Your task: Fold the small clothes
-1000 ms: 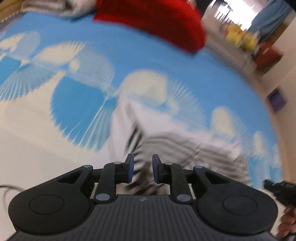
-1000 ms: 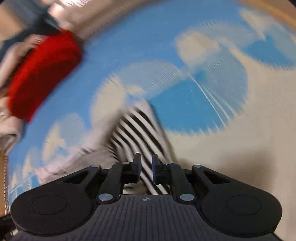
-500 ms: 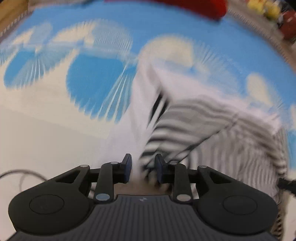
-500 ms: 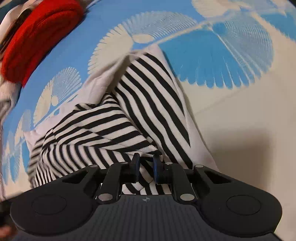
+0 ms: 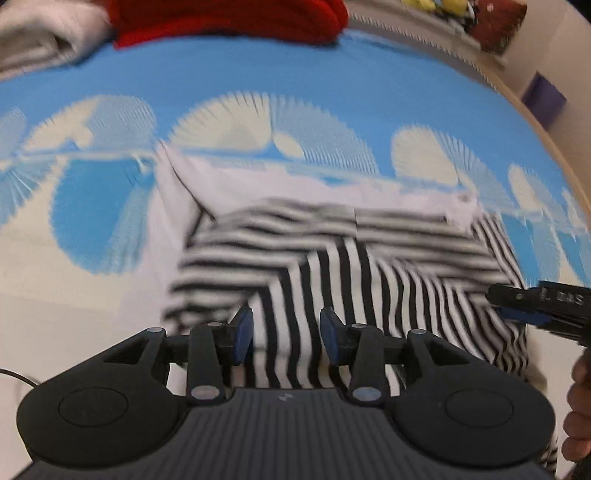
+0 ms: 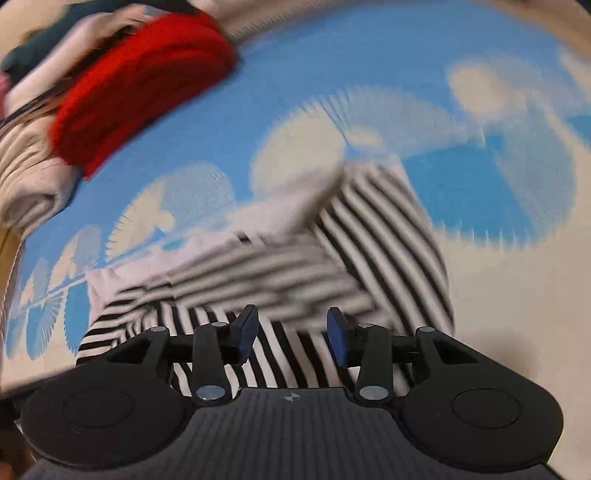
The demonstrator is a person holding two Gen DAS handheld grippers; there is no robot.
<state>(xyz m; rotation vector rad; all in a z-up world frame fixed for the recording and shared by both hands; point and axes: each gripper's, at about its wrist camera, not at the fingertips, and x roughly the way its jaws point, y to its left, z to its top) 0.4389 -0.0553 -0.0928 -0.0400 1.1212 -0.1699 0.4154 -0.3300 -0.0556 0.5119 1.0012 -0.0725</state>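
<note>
Left tongs [image 5: 286, 334] opening above striped garment [image 5: 351, 266], right tongs [image 6: 291, 334] likewise, yellow toys [image 5: 432, 5] left-view only

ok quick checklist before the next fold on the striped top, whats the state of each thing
1. Left gripper clear of cloth: ok, jaws opening, pads apart over the striped top, not pinching it.
2. Right gripper clear of cloth: ok, jaws opening, nothing pinched.
3. Top lying on the blue patterned cloth: ok, partly folded.
4. Fold edges aligned: cannot tell, both views blurred.
5. Red garment clear of the top: ok, apart at the far edge.
</note>
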